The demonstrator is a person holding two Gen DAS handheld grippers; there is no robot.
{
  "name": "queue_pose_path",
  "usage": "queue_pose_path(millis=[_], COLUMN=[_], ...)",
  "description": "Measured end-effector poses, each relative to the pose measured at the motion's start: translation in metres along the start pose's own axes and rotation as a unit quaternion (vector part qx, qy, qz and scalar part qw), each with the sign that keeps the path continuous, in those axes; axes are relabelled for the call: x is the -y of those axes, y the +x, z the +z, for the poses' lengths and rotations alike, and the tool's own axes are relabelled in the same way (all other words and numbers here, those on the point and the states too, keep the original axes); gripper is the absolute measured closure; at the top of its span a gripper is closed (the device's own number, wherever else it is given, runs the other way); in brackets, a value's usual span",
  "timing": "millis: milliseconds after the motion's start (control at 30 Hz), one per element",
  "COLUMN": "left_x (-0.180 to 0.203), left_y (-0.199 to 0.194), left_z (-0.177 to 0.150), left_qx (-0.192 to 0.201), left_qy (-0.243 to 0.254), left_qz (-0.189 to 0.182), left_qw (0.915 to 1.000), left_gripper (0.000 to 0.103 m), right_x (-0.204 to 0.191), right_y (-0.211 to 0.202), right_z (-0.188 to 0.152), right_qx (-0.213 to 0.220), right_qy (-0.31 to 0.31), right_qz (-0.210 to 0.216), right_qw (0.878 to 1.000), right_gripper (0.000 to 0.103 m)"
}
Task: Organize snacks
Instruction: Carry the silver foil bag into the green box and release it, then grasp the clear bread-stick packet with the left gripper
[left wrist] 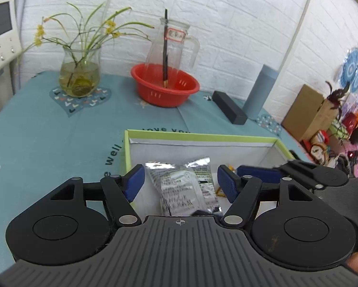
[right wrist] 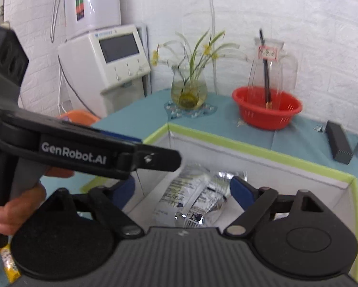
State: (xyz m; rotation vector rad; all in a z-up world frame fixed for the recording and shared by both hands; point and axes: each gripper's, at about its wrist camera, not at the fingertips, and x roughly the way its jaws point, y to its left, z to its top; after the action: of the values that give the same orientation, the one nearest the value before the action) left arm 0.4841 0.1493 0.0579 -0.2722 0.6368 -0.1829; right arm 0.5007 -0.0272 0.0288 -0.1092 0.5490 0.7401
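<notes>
A white box with a green rim (left wrist: 203, 136) stands on the teal table; it also shows in the right wrist view (right wrist: 250, 147). Silver snack packets (left wrist: 186, 186) lie inside it, seen too in the right wrist view (right wrist: 193, 198). My left gripper (left wrist: 181, 184) is open above the box, its blue pads either side of a packet without touching it. My right gripper (right wrist: 182, 191) is open above the same box and holds nothing. The left gripper's black body (right wrist: 83, 150) crosses the right wrist view. A yellow snack packet (right wrist: 8, 263) lies at that view's lower left.
A red basket (left wrist: 164, 86) holding a glass jug (left wrist: 171, 45) stands at the back. A glass vase with flowers (left wrist: 79, 74) is back left. A black box (left wrist: 229, 107) and a blue cylinder (left wrist: 259, 91) are back right. A white appliance (right wrist: 107, 59) stands beyond the table.
</notes>
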Motion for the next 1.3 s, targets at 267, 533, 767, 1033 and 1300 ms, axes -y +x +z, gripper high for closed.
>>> queue_pose_path(millis=[267,533,767,1033,1300], left_x=[0.036,0.068,0.066,0.066,0.065], left_y=[-0.097,-0.158,-0.159,-0.135,-0.115], left_z=[-0.043,-0.144,-0.216,-0.210,-0.219], left_qx=[0.055,0.052,-0.018,-0.049,-0.112], left_qy=[-0.001,-0.022,-0.072,-0.077,-0.094], left_qz=[-0.040,-0.070,-0.065,-0.067,-0.111], left_qw=[0.9977,0.9960,0.9951,0.9935,0.9831], left_gripper=[0.035,0.030,0.031,0.032,0.098], right_x=[-0.031,-0.086,-0.118,-0.119,-0.113], right_y=[-0.123,-0.183,-0.192,-0.171,-0.171], right_z=[-0.050,-0.157,-0.204,-0.196,-0.202], right_qx=[0.059,0.026,0.002,-0.003,-0.008], right_qy=[0.004,0.046,0.065,0.052,0.069], right_qz=[-0.009,-0.005,0.000,-0.015,0.007], right_qw=[0.998,0.999,0.998,0.999,0.998], right_gripper=[0.010,0.010,0.010,0.014,0.047])
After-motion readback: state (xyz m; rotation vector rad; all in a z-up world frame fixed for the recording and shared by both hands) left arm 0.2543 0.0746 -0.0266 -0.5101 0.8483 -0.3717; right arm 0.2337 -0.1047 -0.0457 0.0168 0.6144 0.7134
